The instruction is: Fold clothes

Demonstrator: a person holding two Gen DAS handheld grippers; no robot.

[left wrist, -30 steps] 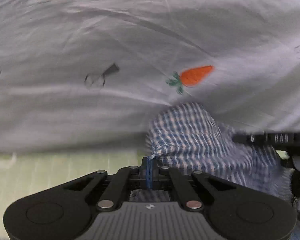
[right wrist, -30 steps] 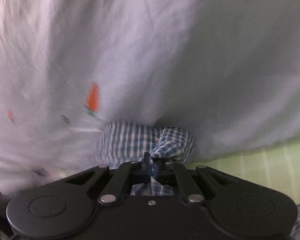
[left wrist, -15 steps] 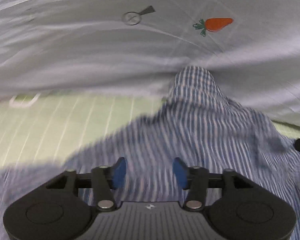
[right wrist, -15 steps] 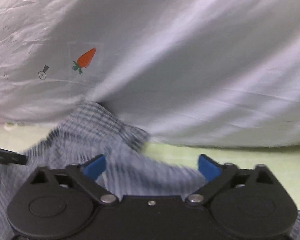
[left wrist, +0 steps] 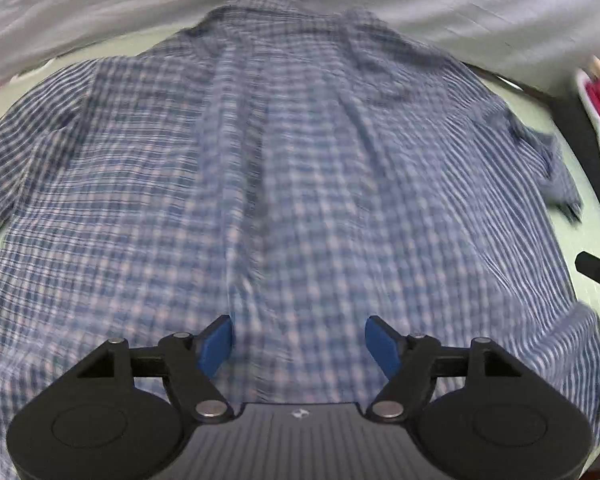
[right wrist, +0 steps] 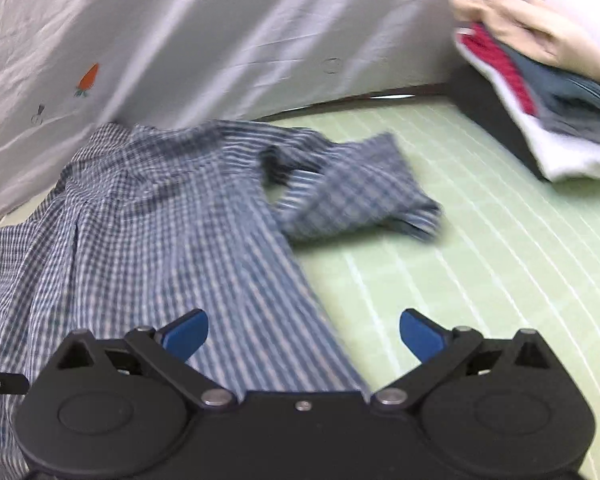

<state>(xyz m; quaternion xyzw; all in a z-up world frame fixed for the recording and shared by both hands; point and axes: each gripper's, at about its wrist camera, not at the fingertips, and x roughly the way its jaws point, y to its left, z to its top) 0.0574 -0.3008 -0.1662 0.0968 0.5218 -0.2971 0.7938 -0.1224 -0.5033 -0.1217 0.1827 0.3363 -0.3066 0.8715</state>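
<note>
A blue and white checked shirt (left wrist: 292,168) lies spread flat on the pale green striped mat (right wrist: 480,264), collar at the far end. One short sleeve (right wrist: 360,196) lies crumpled out to the right. My left gripper (left wrist: 299,346) hangs open over the shirt's near middle, nothing between its blue pads. My right gripper (right wrist: 303,334) is open above the shirt's right edge (right wrist: 300,280), half over cloth and half over mat, holding nothing.
A pale grey sheet with a carrot print (right wrist: 89,77) rises behind the shirt. At the far right a hand (right wrist: 528,28) holds a stack of folded clothes (right wrist: 540,100), red, grey and white, over a dark edge. Bare mat lies right of the shirt.
Both grippers let go of the shirt's far end and pulled back toward its near end, opening wide. The shirt now lies spread flat. A hand with folded clothes has appeared at the right.
</note>
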